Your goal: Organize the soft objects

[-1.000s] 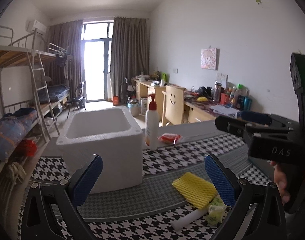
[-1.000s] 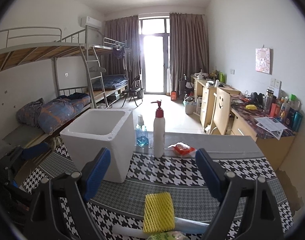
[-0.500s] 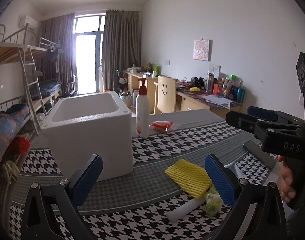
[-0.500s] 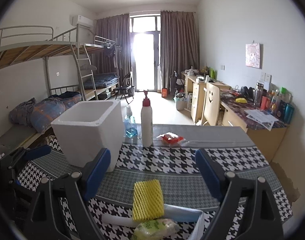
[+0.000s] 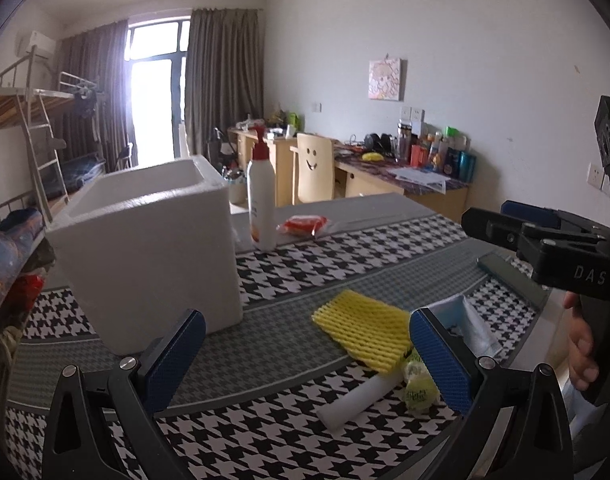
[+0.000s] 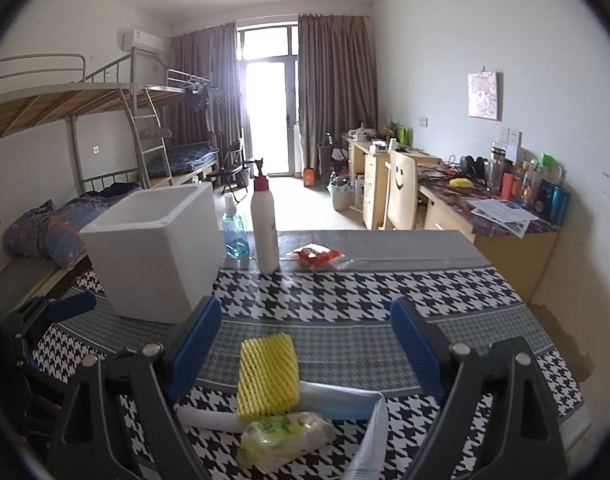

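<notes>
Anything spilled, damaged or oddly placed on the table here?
Nothing spilled or damaged. The yellow foam net lies overlapping a white foam stick in a loose heap with a green packet, outside the foam box.

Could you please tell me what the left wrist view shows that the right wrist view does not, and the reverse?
Only the left wrist view shows the right tool from the side, with a hand on its grip. Only the right wrist view shows the blue bottle behind the foam box, and the left tool at the picture's left edge. Both show the box, the pump bottle, the red packet, the yellow net, the white roll and the green packet.
</notes>
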The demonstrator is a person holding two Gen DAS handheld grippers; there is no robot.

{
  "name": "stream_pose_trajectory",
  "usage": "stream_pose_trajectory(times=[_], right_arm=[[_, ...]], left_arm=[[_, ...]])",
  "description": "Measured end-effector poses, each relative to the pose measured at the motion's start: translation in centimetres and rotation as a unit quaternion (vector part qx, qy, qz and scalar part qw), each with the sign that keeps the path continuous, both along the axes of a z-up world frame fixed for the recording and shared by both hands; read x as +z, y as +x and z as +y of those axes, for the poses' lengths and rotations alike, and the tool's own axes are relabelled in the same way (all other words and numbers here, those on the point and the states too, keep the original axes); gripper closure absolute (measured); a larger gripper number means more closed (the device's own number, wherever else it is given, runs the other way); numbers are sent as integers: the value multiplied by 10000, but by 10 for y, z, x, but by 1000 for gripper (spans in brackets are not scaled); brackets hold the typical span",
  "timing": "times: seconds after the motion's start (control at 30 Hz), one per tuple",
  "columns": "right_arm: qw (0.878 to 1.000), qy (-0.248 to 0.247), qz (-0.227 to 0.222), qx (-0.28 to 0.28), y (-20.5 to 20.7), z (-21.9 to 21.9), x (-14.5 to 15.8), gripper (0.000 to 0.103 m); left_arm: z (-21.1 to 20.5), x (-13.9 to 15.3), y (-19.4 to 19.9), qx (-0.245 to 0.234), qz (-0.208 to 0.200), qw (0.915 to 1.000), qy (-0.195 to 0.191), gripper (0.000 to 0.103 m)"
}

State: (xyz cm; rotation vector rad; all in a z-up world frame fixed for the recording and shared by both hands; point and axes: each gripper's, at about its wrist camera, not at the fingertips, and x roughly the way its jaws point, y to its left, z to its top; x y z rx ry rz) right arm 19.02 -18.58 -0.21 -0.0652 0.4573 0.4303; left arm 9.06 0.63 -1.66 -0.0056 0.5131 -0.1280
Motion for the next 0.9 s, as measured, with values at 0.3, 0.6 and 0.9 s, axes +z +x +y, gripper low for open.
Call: stream_pose_trajectory(times=[0.3,0.6,0.9], right_arm=[[9997,-29,122,-211,0,-14,-11,14],[9989,-70,263,-384,0,-26,-26,14],[9964,-85,551,-643,7,-40,-46,14]], left_arm=[[-11,-20,3,-249,271,9993,122,1],[-10,-34,12,-399,557,9975,166,1],[-19,-49,20,-698,857,9933,327,1]])
